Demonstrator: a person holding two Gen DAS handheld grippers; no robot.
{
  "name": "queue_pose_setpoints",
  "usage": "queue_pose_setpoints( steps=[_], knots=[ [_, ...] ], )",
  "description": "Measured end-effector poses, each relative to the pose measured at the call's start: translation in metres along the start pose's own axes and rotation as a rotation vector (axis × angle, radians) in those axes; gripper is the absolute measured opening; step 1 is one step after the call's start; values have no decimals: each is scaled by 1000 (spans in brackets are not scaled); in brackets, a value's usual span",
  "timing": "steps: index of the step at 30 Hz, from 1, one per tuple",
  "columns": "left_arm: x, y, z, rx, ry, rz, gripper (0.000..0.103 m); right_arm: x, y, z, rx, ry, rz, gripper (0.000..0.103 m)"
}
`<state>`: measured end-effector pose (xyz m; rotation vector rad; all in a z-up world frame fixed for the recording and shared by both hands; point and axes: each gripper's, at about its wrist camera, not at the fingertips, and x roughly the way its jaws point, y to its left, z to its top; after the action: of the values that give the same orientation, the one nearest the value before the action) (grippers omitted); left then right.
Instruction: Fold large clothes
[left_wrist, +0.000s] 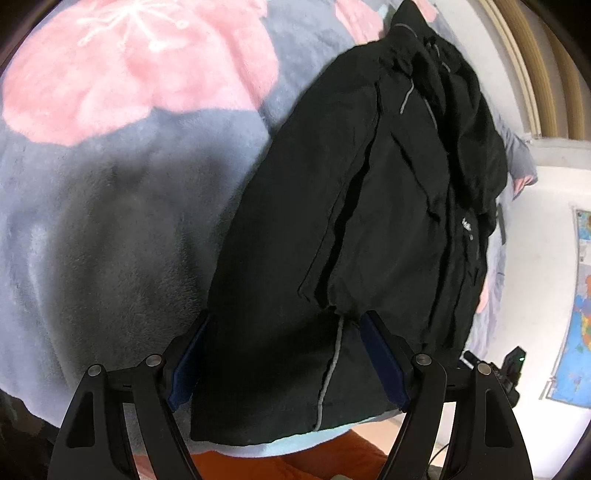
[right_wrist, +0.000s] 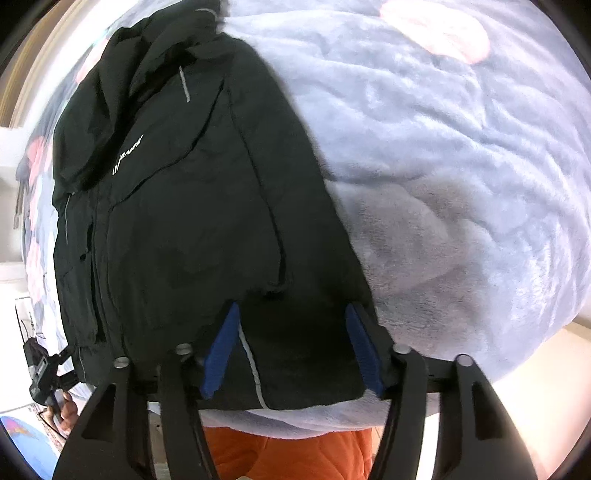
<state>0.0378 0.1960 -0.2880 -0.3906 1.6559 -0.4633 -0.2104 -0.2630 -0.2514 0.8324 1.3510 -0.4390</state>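
Left wrist view shows the black jacket (left_wrist: 388, 206) lying flat on the bed's blanket (left_wrist: 110, 206), ready for folding. Both the left gripper (left_wrist: 284, 354) and right gripper (right_wrist: 291, 343) hang over its near hem with jaws apart, probably to grab it.

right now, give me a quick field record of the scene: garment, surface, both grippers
garment: black jacket, lying flat, sleeves folded in, hem nearest
surface: grey fleece blanket with pink flowers
left gripper: open, jaws astride the hem, pads not pressing
right gripper: open, over the hem
fold: bottom-up fold not yet done
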Motion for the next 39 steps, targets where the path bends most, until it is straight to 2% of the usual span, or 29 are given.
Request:
queue_pose_setpoints(
  steps=[2,3,4,8,9,12,13,15,17,20,21,23,25,29,31,33,34,35,36,39],
  knots=[
    [1,-8,-2,36,-5,30,77,3,8,-1,-35,4,-15,72],
    [1,-12,-3,61,-8,50,72,5,11,-2,-57,7,-31,72],
    [0,-18,-4,94,-7,69,59,4,13,-3,-71,9,-36,72],
    [-5,-34,-7,179,-17,86,41,-3,16,-7,-109,25,33,72],
    [-6,-35,-6,185,-17,85,40,-4,16,-7,-109,23,32,71],
    [-3,-35,-1,181,2,78,40,-5,7,-5,-99,-16,-94,67],
    [1,-34,1,179,16,76,41,-4,3,-3,-88,-19,-107,67],
    [7,-33,2,177,35,77,46,4,-9,-2,-41,13,-66,67],
    [12,-36,2,184,40,73,52,15,-14,-3,-5,61,21,68],
    [19,-41,2,182,43,84,51,22,-6,-4,-55,78,22,67],
    [18,-43,2,188,36,83,51,21,-2,-5,-71,78,30,61],
    [14,-47,1,203,25,77,36,18,1,-5,-92,82,75,49],
    [7,-49,1,200,9,38,28,12,2,-6,-108,75,112,43],
    [-4,-53,5,180,-11,-56,28,11,4,-2,-128,91,162,41],
    [1,-58,9,184,9,-76,34,15,2,1,-112,119,188,41],
    [6,-64,14,181,18,-72,36,25,7,6,-85,144,216,41],
    [6,-69,15,189,11,-61,34,27,10,7,-83,149,214,41],
    [5,-76,15,195,-3,-56,22,25,14,9,-86,143,210,36],
    [-1,-81,18,194,-23,-75,19,19,17,12,-87,123,222,24],
    [-27,-94,26,184,-95,-148,17,-13,23,22,-82,43,300,20]
  ],
)
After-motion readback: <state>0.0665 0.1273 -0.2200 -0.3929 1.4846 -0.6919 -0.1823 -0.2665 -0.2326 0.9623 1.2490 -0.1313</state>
